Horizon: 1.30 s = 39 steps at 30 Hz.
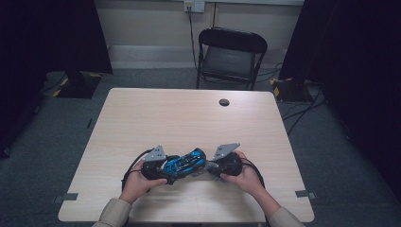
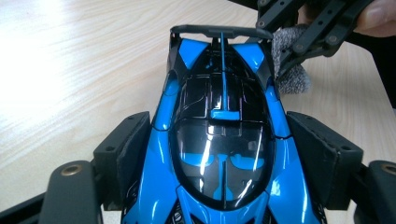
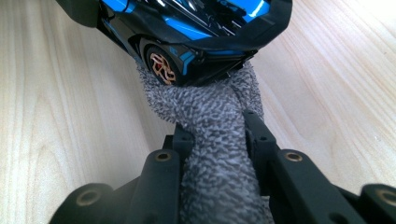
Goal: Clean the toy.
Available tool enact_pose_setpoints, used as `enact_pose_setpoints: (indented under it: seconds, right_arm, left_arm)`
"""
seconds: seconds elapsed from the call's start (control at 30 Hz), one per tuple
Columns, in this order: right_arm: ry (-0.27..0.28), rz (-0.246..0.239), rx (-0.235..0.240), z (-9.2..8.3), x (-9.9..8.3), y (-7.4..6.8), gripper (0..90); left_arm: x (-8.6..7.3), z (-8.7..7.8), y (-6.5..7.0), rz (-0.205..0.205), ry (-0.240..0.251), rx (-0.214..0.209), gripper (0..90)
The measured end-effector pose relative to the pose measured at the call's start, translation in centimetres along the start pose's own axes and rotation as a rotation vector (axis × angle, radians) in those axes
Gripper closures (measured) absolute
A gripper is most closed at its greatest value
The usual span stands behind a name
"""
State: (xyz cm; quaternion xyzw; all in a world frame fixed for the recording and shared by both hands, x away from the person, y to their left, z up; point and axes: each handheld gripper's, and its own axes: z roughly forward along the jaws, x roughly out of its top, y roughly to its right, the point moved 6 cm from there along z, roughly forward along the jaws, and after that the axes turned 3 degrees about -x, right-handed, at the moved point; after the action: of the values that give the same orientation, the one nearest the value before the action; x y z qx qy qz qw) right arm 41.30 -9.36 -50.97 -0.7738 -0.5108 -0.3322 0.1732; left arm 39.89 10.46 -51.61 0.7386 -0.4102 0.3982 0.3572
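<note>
A blue and black toy car [image 1: 185,163] sits low over the table's near side, between both grippers. My left gripper [image 2: 222,154] is shut on the toy car [image 2: 222,116], its pads pressed against both flanks near the nose. My right gripper [image 3: 217,126] is shut on a grey cloth [image 3: 215,140], bunched up between its jaws. The cloth's free end touches the car's [image 3: 196,28] rear, under the tail and beside a wheel [image 3: 161,65] with a copper rim. In the left gripper view the cloth [image 2: 292,70] and the right gripper [image 2: 308,32] lie beside the rear wing.
The light wooden table [image 1: 189,118] has a round cable hole [image 1: 224,102] near its far edge. A black folding chair [image 1: 230,56] stands behind the table. Dark curtains hang on both sides, and cables lie on the floor at the right.
</note>
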Motion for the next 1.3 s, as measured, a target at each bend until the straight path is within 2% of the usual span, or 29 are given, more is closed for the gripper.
enact_pose_setpoints:
  seconds: [0.33, 0.57, 1.17, 1.3]
  right_arm:
    - [-0.004, -0.001, -0.003, 0.11, -0.08, -0.05, 71.5]
    - [-0.003, 0.005, -0.006, 0.16, -0.16, -0.09, 71.4]
    - [0.004, 0.013, -0.009, 0.22, -0.36, -0.12, 71.3]
    - [0.005, 0.016, -0.007, 0.22, -0.38, -0.13, 71.2]
  left_arm:
    - [-0.56, 0.23, -0.01, 0.022, -0.012, 0.009, 24.5]
    - [-0.73, 0.42, 0.05, 0.052, -0.043, 0.028, 24.4]
    - [-0.9, 0.62, 0.3, 0.082, -0.079, 0.054, 24.1]
    - [-1.04, 0.7, 0.38, 0.093, -0.101, 0.064, 23.9]
